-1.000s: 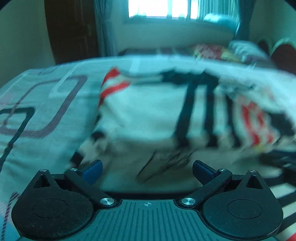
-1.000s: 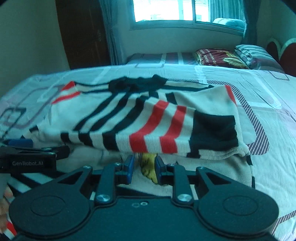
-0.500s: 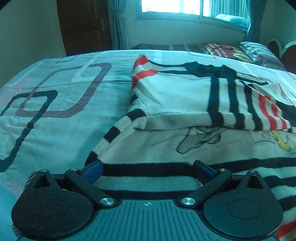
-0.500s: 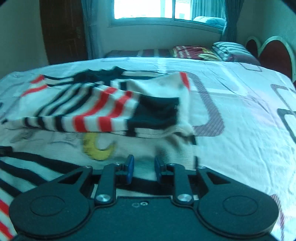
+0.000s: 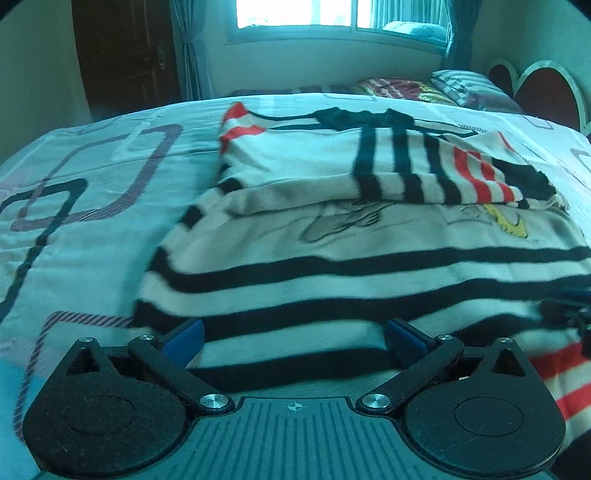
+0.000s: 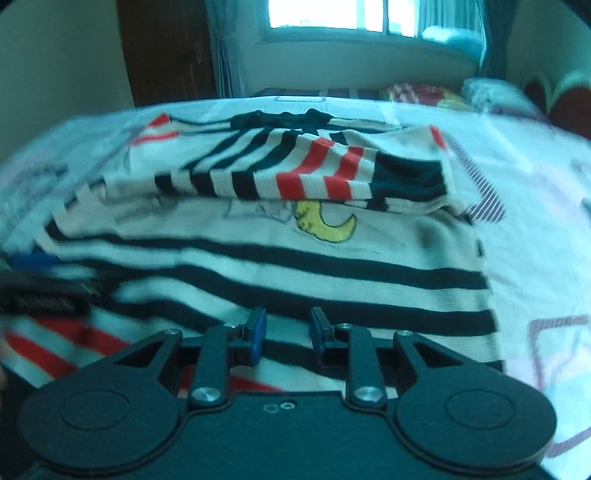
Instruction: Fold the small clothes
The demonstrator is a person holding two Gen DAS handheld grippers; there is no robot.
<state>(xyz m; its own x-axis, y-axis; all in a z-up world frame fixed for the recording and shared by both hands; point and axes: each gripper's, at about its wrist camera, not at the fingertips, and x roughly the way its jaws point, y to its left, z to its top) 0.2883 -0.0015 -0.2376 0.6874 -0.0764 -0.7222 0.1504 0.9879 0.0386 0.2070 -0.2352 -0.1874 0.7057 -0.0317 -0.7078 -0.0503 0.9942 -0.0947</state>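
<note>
Item count, as visible:

- Striped sweater (image 5: 369,273): one, cream with black and red bands, lying on the bed.
- Folded-over sleeves on the sweater: two, one per side.
- Yellow moon motif (image 6: 327,223): one.
- Bed (image 5: 92,221): one, under a patterned sheet.
- Pillows (image 5: 469,86) at the headboard: at least two; further count unclear.
- Window (image 5: 332,14): one.
- Door (image 5: 125,51): one, dark wood.
- Grippers: two, a left gripper (image 5: 293,336) and a right gripper (image 6: 286,330).

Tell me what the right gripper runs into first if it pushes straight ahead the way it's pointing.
Most likely the striped sweater on the bed: the right gripper is angled down over its black-and-white lower stripes, jaws slightly apart with nothing between them. Depth is hard to judge, but no other thing lies in that line.
</note>
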